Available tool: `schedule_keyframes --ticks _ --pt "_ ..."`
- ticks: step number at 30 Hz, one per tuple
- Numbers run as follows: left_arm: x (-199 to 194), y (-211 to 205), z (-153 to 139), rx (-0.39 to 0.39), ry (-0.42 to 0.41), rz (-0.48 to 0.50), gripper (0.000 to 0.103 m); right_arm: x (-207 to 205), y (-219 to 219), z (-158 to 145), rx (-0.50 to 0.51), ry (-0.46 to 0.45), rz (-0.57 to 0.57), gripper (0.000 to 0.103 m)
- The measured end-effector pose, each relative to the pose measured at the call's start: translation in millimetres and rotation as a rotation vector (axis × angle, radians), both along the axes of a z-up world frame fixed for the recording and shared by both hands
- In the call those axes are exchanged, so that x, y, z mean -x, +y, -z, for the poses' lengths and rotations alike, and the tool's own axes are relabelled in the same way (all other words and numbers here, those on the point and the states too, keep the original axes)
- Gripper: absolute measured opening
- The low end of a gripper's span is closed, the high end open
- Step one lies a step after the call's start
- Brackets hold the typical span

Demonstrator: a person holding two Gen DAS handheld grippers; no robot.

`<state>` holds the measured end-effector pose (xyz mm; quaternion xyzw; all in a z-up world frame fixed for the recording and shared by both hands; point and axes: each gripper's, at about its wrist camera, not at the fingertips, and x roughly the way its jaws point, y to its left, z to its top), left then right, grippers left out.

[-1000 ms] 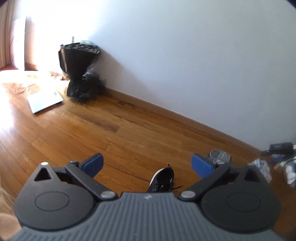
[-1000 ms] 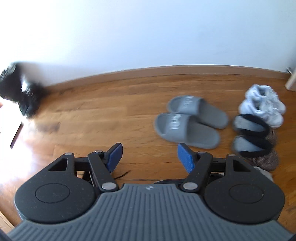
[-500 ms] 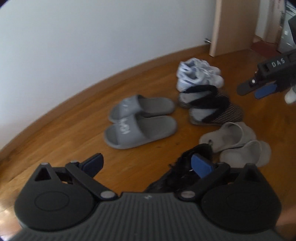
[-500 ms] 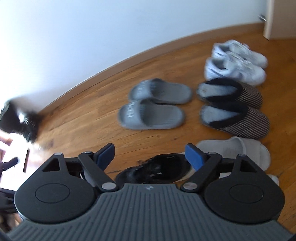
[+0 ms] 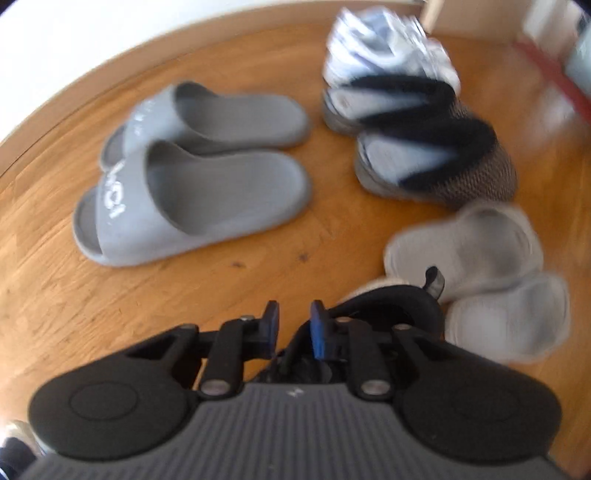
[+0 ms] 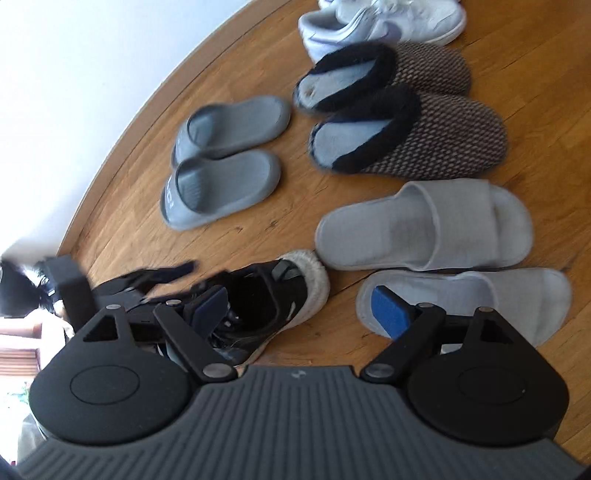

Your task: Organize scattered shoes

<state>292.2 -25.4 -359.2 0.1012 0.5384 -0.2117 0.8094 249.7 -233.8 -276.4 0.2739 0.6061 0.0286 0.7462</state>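
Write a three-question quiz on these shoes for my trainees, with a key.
1. How many pairs of shoes lie side by side on the floor?
2. True or false: the right hand-held gripper is shut on a slide.
3. Fill in: the one shoe with no mate in view is the ___ sneaker.

Key
1. Four: white sneakers, brown slippers, grey slides, pale slippers.
2. False: it is open; its jaws have just been opening and press on nothing.
3. Black.
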Motion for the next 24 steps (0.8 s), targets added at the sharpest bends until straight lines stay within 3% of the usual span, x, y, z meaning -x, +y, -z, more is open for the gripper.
schedule_keyframes --ticks 6,8,9,10,12,15,18,21,24 --pt "0 29 1 -0.041 -0.082 -0.116 0.007 -4 28 20 -0.021 0.031 -0.094 0.087" --pt "2 45 -2 0.012 -0.078 -0.163 0.009 -4 36 29 -0.011 0.039 -0.114 0.087" --pt "3 52 -7 0.070 -0.069 -0.172 0.020 -4 42 35 -0.006 0.044 -0.124 0.087" --pt "6 59 -15 0.115 -0.067 -0.178 0.039 -5 46 39 -0.005 0.044 -0.130 0.087" --pt "19 79 -36 0.184 -0.087 -0.199 0.054 -11 62 51 -0.006 0.030 -0.157 0.088" --pt "61 123 -83 0.193 -0.159 -0.260 0.061 -22 89 67 0.013 0.006 -0.206 0.094" --pt "115 181 -113 0.226 -0.214 -0.385 0.090 -34 119 82 -0.008 -0.006 -0.228 0.102" --pt "172 246 -120 0.243 -0.247 -0.564 0.094 -48 151 95 -0.034 0.006 -0.217 0.103" --pt "228 318 -91 0.205 -0.154 -0.792 0.096 -55 195 113 0.137 -0.003 -0.313 0.103"
